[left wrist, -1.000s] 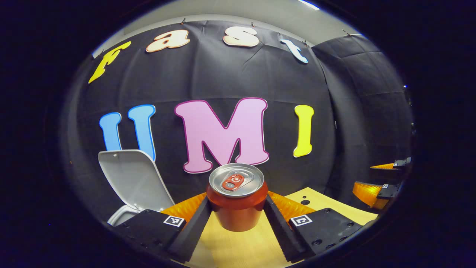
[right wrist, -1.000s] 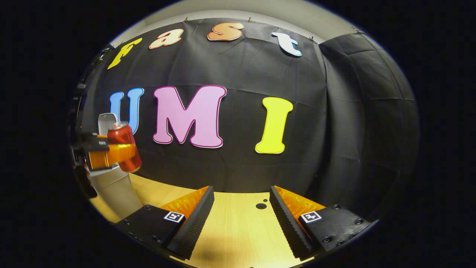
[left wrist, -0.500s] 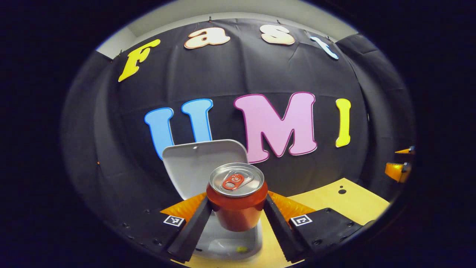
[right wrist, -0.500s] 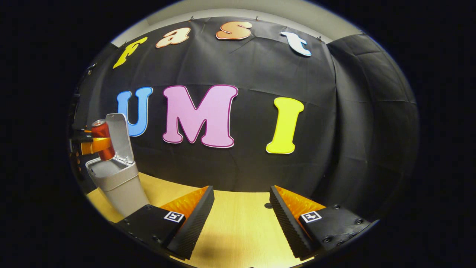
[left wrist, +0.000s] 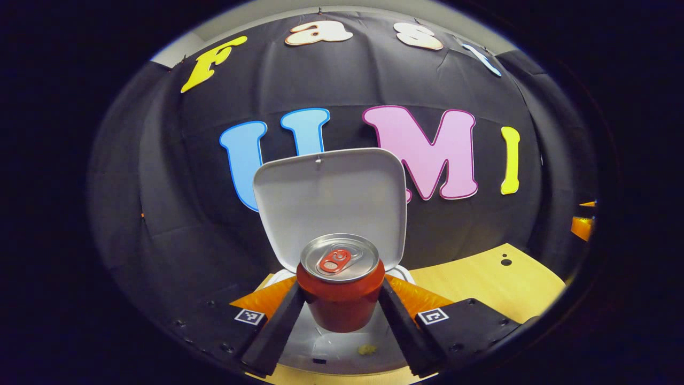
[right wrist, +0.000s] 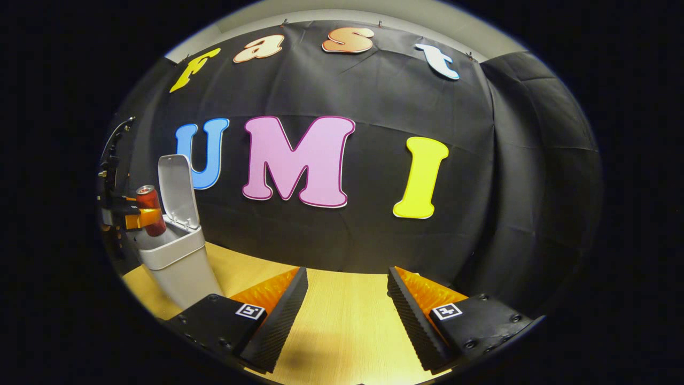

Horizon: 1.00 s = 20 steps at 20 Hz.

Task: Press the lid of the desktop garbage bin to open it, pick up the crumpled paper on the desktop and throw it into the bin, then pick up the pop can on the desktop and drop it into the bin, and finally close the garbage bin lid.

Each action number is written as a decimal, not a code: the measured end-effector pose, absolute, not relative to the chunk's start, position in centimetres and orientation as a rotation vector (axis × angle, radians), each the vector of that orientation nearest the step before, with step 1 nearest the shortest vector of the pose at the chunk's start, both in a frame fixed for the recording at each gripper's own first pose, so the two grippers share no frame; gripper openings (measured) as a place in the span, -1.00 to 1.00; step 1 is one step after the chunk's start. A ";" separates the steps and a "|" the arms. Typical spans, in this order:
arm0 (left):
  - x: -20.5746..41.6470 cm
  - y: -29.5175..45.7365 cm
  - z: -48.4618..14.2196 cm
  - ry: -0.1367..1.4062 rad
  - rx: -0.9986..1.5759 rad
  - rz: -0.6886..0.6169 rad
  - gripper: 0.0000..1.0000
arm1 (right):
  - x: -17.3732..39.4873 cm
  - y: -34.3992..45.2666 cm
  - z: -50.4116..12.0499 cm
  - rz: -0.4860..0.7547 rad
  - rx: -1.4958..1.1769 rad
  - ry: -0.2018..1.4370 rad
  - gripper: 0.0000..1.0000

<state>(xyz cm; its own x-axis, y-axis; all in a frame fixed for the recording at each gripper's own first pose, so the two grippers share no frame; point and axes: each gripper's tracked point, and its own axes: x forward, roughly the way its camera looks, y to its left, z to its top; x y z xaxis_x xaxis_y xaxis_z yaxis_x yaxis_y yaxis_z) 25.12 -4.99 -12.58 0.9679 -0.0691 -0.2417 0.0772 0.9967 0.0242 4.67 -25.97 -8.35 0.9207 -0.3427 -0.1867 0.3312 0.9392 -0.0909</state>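
Over the open bin [left wrist: 342,353], my left gripper [left wrist: 341,307] clamps the pop can [left wrist: 341,291] upright before the raised lid [left wrist: 329,200]. Next: spread the fingers, let it drop. My right gripper [right wrist: 346,315] hangs open, empty, above the table [right wrist: 342,342].

Pale wooden tabletop [right wrist: 342,326] with a small dark hole [left wrist: 505,262], black cloth wall [right wrist: 368,240] behind.

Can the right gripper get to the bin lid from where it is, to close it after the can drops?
Probably yes. The right gripper is open and holds nothing, with bare table between it and the bin. The lid stands upright, but the left gripper with the can crowds the opening.
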 end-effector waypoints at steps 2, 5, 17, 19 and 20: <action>25.4 -4.8 -13.6 0.260 0.013 -0.061 0.78 | 4.5 -26.2 -8.8 -0.347 -0.064 0.215 0.94; 25.7 -4.3 -14.2 0.267 -0.001 -0.037 0.80 | 4.4 -26.3 -9.5 -0.345 -0.053 0.230 0.94; 26.1 -4.1 -6.0 0.158 0.011 -0.051 0.85 | 6.2 -25.7 -8.1 -0.304 -0.025 0.214 0.94; 26.6 -4.2 -3.5 0.122 0.015 -0.061 0.86 | 6.8 -25.5 -7.3 -0.291 0.007 0.202 0.94; 26.9 -4.2 -2.2 0.105 0.020 -0.065 0.86 | 7.1 -25.6 -6.9 -0.286 0.014 0.195 0.94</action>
